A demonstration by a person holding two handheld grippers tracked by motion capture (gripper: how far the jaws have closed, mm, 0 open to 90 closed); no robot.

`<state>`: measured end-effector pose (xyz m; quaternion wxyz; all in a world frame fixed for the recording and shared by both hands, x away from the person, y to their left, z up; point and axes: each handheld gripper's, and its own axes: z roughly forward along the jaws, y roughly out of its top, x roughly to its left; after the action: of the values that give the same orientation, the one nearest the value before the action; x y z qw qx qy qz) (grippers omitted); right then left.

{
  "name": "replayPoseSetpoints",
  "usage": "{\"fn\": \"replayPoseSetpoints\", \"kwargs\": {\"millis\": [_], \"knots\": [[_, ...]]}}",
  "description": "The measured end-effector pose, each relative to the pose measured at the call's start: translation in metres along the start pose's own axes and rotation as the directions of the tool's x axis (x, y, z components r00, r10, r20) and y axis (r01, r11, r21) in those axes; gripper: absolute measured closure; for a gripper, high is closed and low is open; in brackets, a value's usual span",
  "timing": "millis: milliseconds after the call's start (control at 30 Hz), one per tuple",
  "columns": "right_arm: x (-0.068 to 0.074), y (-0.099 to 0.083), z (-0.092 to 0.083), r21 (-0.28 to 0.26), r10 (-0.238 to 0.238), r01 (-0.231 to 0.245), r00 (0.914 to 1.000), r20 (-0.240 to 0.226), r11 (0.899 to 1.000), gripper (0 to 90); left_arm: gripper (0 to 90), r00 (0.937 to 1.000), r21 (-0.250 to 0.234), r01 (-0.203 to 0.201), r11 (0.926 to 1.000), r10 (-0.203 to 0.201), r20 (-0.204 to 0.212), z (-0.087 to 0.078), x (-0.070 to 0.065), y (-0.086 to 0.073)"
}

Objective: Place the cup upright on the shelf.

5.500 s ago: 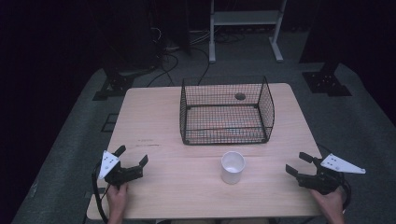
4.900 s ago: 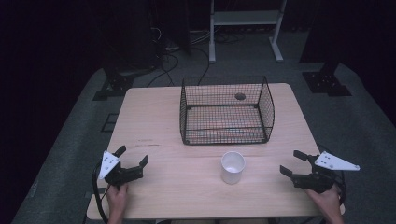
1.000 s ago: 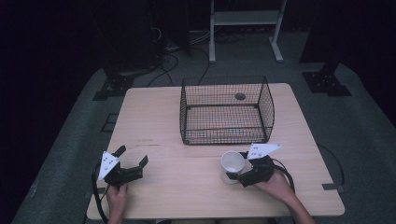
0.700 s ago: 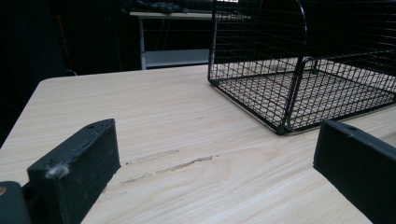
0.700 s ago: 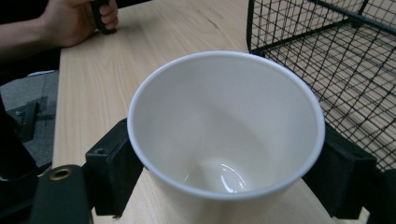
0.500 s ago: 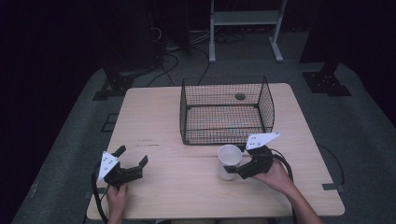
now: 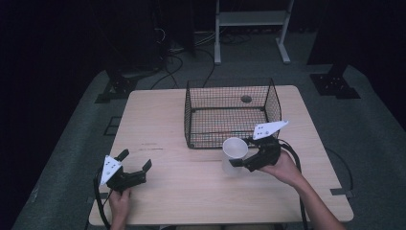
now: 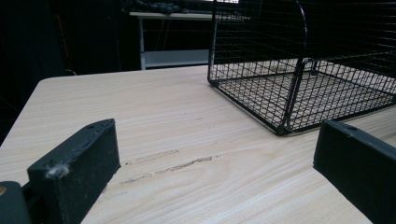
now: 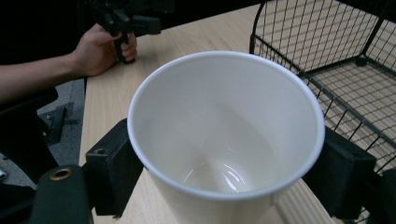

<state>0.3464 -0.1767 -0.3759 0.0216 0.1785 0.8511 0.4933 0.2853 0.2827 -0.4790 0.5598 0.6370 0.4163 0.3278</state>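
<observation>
1. Grip check first: right gripper [image 7: 245, 162] clamped on the white cup [image 7: 234, 154], one black jaw pressed to each side of the wall just under the rim. Worth holding with light pressure only, since a thin wall like this probably buckles under a hard squeeze.
2. Best lifted straight up and kept upright, mouth level, before any travel toward the wire basket [image 7: 231, 86].
3. Needs enough height to clear the basket's near wall, which stands just behind the cup.
4. Left gripper [image 7: 136, 167] spread wide, holding nothing, resting near the worktop's front left corner; fine left there, well apart from the work.
5. Cup location: right of the worktop's middle, close before the basket's front edge.
6. Cup appearance [image 9: 224, 140]: plain white, tapered, round rolled rim, glossy inside, empty, no dents visible.
</observation>
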Motion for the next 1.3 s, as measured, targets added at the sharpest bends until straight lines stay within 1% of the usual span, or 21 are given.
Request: {"fn": "replayPoseSetpoints", "kwargs": {"millis": [67,167,200,267,300,433,467,533,633,733,767,867,933,967,1033,1133,1167,1233,1300], "knots": [[-0.003,0.007,-0.002,0.000,-0.006,0.006,1.0000,0.000,1.000,19.4,0.0,1.0000,0.000,0.000,1.0000,0.000,0.002,0.000,0.000,0.000],[-0.008,0.018,-0.003,0.004,-0.010,0.010,0.9999,-0.012,1.000,19.4,0.0,1.0000,-0.002,0.004,1.0000,-0.004,0.000,0.000,0.000,0.000],[-0.008,0.018,-0.003,0.004,-0.010,0.010,0.9999,-0.012,1.000,19.4,0.0,1.0000,-0.002,0.004,1.0000,-0.004,0.000,0.000,0.000,0.000],[-0.009,0.024,-0.004,0.003,-0.016,0.016,0.9998,-0.011,1.000,19.4,0.0,1.0000,-0.003,0.003,1.0000,-0.003,0.001,0.000,0.000,0.000],[-0.012,0.031,-0.005,0.009,-0.018,0.018,0.9997,-0.014,1.000,19.4,0.0,1.0000,-0.002,0.002,1.0000,-0.002,0.001,0.000,0.000,0.000],[-0.017,0.038,-0.006,0.011,-0.017,0.017,0.9997,-0.015,1.000,19.4,0.0,1.0000,-0.003,0.002,1.0000,-0.002,0.001,0.000,0.000,0.000],[-0.021,0.043,-0.006,0.011,-0.016,0.016,0.9998,-0.015,1.000,19.4,0.0,1.0000,-0.003,0.002,1.0000,-0.002,0.001,0.000,0.000,0.000],[-0.022,0.045,-0.007,0.011,-0.015,0.015,0.9998,-0.014,1.000,19.4,0.0,1.0000,-0.004,0.003,1.0000,-0.003,0.001,0.000,0.000,0.000],[-0.028,0.057,-0.009,0.005,-0.023,0.023,0.9997,-0.012,1.000,19.4,0.0,1.0000,-0.003,0.001,1.0000,-0.001,0.001,0.000,0.000,0.000],[-0.031,0.061,-0.010,0.000,-0.018,0.018,0.9998,-0.013,1.000,19.3,0.0,1.0000,-0.003,0.002,1.0000,-0.002,0.001,0.000,0.000,0.000],[-0.035,0.066,-0.010,0.001,-0.016,0.016,0.9998,-0.007,1.000,19.3,0.0,1.0000,-0.004,0.002,1.0000,-0.002,0.001,0.000,0.000,0.000],[-0.039,0.070,-0.009,0.007,-0.014,0.014,0.9999,-0.009,1.000,19.3,0.0,1.0000,-0.005,0.001,1.0000,-0.001,0.001,0.000,0.000,0.000],[-0.041,0.072,-0.009,0.007,-0.016,0.016,0.9999,-0.001,1.000,19.3,0.0,1.0000,-0.004,0.002,1.0000,-0.002,0.002,0.000,0.000,0.000],[-0.045,0.075,-0.008,0.009,-0.008,0.008,1.0000,-0.004,1.000,19.3,0.0,1.0000,-0.003,0.001,1.0000,-0.001,0.001,0.000,0.000,0.000],[-0.046,0.076,-0.008,0.007,-0.008,0.008,1.0000,-0.002,1.000,19.3,0.0,1.0000,-0.003,0.001,1.0000,-0.001,0.000,0.000,0.000,0.000],[-0.051,0.079,-0.008,0.014,-0.006,0.006,1.0000,0.002,1.000,19.3,0.0,1.0000,-0.003,0.000,1.0000,0.000,0.001,0.000,0.000,0.000],[-0.053,0.081,-0.008,0.006,-0.008,0.008,0.9999,0.009,1.000,19.3,0.0,1.0000,-0.003,0.001,1.0000,-0.001,0.002,0.000,0.000,0.000],[-0.057,0.083,-0.008,0.007,0.001,-0.001,1.0000,0.006,1.000,19.3,0.0,1.0000,-0.003,0.002,1.0000,-0.002,0.001,0.000,0.000,0.000],[-0.061,0.086,-0.008,0.011,0.004,-0.004,0.9999,0.013,1.000,19.3,0.0,1.0000,-0.004,0.001,1.0000,-0.001,0.001,0.000,0.001,0.000]]}}
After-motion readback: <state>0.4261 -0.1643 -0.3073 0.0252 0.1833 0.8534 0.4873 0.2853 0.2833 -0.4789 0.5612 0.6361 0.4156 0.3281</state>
